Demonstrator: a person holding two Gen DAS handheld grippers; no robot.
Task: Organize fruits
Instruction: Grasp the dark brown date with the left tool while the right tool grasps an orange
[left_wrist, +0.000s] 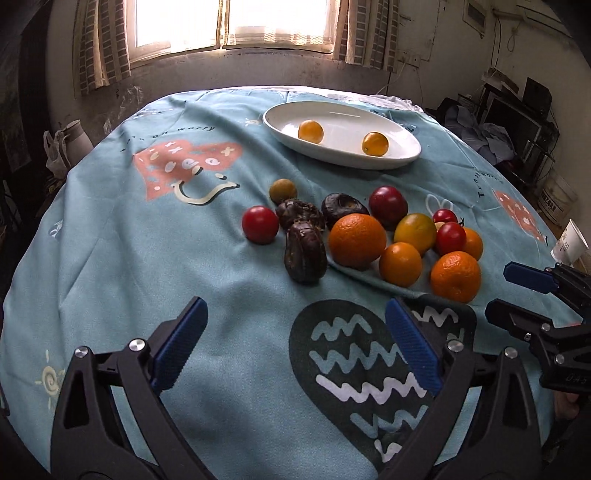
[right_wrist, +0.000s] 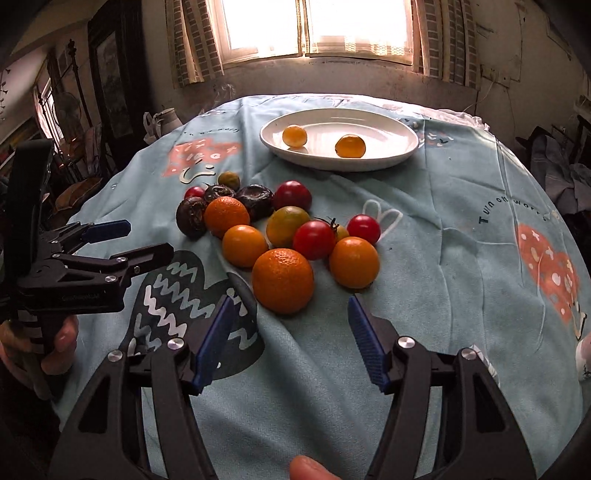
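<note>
A white oval plate (left_wrist: 402, 155) (right_wrist: 402, 155) at the far side of the table holds two small yellow-orange fruits (left_wrist: 311, 131) (right_wrist: 350, 146). A pile of loose fruit lies mid-table: oranges (left_wrist: 357, 240) (right_wrist: 283, 280), red tomatoes (left_wrist: 260, 224) (right_wrist: 314, 239), a green-yellow tomato (left_wrist: 414, 231), dark wrinkled passion fruits (left_wrist: 305, 251) (right_wrist: 191, 217) and a small brownish fruit (left_wrist: 283, 191). My left gripper (left_wrist: 295, 317) (right_wrist: 146, 238) is open and empty, short of the pile. My right gripper (right_wrist: 290, 306) (left_wrist: 496, 291) is open and empty, just in front of the nearest orange.
The round table wears a light blue patterned cloth (left_wrist: 147, 258) (right_wrist: 443, 258). A white paper cup (left_wrist: 569, 243) stands at the right edge. A white jug (left_wrist: 75, 138) sits beyond the table's left side. A window and clutter lie behind.
</note>
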